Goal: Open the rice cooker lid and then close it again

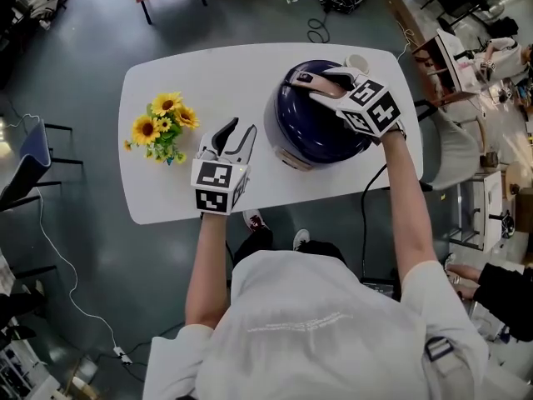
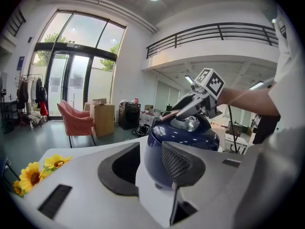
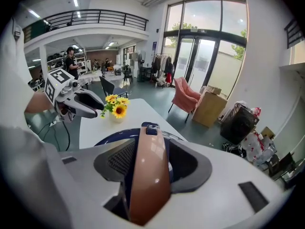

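Right gripper view: right tool straddles cooker handle unclenched, lid apparently shut; next, clamp and lift.

Round, shiny dark-blue rice cooker stands upright on right part of white oval table. Its lid is down, w/ brown handle across top.
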